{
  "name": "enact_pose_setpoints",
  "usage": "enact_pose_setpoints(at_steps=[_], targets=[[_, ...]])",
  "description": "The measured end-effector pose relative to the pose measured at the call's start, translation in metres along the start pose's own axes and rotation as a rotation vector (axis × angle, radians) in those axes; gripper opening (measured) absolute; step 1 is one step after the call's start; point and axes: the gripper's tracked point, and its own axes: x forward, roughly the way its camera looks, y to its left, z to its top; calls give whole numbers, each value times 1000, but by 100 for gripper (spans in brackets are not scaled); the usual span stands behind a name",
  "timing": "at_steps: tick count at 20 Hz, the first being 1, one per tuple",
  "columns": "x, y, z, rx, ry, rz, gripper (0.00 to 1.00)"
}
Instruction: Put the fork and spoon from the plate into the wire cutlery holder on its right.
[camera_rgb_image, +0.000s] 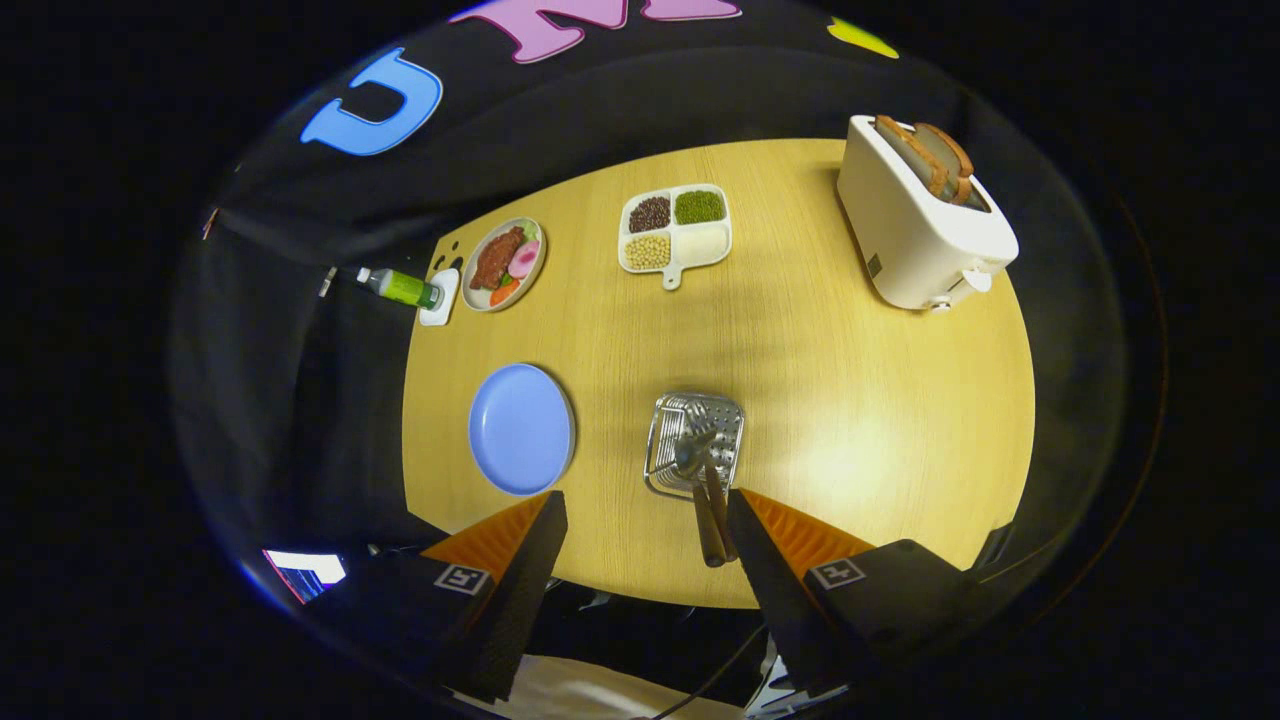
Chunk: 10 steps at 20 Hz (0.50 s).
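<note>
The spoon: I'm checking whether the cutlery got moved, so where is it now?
In the gripper view the spoon stands in the wire cutlery holder, right of the bare blue plate, just ahead of the open fingers.

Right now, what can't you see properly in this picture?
- Gripper view: the heads of the two utensils sit down inside the shiny wire cutlery holder, whose mesh blurs them; only their brown handles stick out, so which is fork or spoon is unclear.
- The food on the small round plate is too small to name.
- The green bottle lies over the round wooden table's rim, its label unreadable.
- The fingers stand open, holding nothing.
</note>
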Motion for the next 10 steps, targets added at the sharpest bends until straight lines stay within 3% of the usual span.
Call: enact_pose_setpoints(at_steps=[5,10], targets=[[-46,20,24,-18,-231,20,99],[-118,30,49,-72,-538,-19,99]])
